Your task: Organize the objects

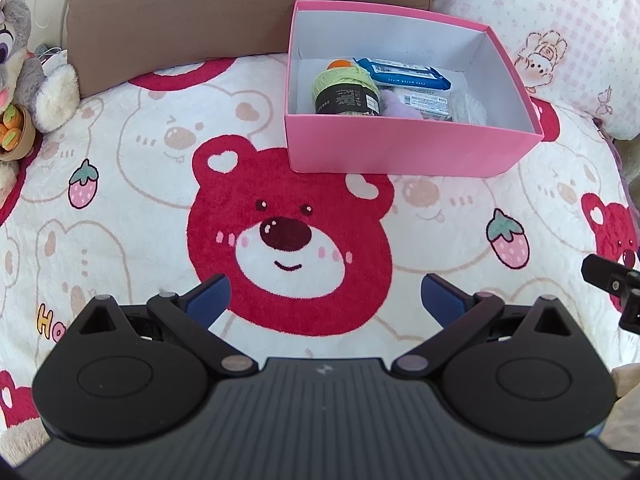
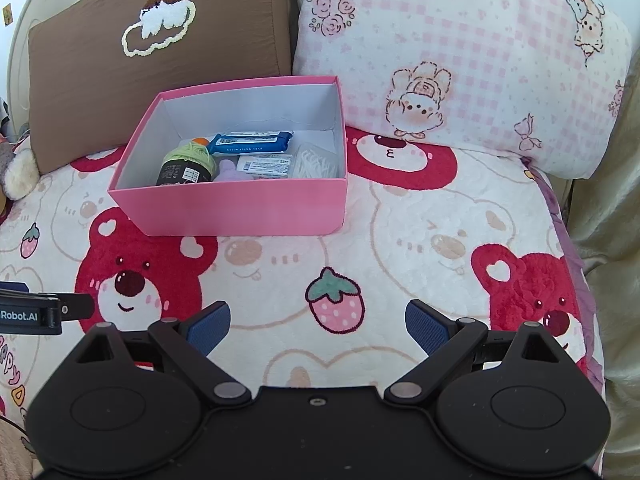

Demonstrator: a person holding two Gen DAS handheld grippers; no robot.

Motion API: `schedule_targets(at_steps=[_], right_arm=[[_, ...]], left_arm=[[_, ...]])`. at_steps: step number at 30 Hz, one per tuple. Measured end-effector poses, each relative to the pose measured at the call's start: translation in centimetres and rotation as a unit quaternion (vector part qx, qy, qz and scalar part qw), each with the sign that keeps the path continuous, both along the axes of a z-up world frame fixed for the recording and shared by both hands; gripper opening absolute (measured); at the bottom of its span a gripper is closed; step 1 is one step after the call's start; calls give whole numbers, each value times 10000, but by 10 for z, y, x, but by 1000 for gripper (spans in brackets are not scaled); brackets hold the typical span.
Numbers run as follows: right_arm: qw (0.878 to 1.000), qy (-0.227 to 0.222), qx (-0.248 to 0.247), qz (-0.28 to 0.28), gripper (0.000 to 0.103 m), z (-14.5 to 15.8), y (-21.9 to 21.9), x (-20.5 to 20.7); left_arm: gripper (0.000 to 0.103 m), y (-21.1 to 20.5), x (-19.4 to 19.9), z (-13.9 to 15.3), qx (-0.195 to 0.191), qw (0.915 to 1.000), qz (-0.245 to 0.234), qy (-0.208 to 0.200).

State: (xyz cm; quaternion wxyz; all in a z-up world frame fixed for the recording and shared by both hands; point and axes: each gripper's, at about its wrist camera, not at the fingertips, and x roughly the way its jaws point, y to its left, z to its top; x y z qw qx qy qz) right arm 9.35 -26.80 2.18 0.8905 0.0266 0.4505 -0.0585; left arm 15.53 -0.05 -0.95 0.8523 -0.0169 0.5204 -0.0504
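A pink box (image 1: 404, 148) (image 2: 240, 210) with a white inside sits on the bear-print blanket (image 1: 132, 184) (image 2: 420, 216). Inside lie a green yarn ball (image 1: 344, 90) (image 2: 188, 160) with a black label, an orange ball (image 1: 339, 65) behind it, a blue wipes pack (image 1: 404, 74) (image 2: 252, 140), a purple soft item (image 1: 396, 106) (image 2: 228, 170), a white labelled pack (image 1: 426, 103) (image 2: 264, 166) and a clear bag of white sticks (image 2: 316, 162). My left gripper (image 1: 324, 292) hovers open over the red bear face, well short of the box. My right gripper (image 2: 318, 320) is open above a strawberry print, holding nothing.
A brown pillow (image 1: 240, 12) (image 2: 160, 52) and a pink checked pillow (image 1: 560, 28) (image 2: 460, 60) stand behind the box. A grey plush rabbit (image 1: 24, 72) sits at the far left. The blanket's right edge drops to a beige cover (image 2: 612, 240).
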Motion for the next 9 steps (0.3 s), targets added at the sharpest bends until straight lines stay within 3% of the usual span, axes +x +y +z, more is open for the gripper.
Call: schedule_targets(at_steps=[9], right_arm=[[10000, 23, -42, 19, 96, -2, 0, 1]], left_arm=[[103, 0, 0, -1, 26, 10000, -10, 5]])
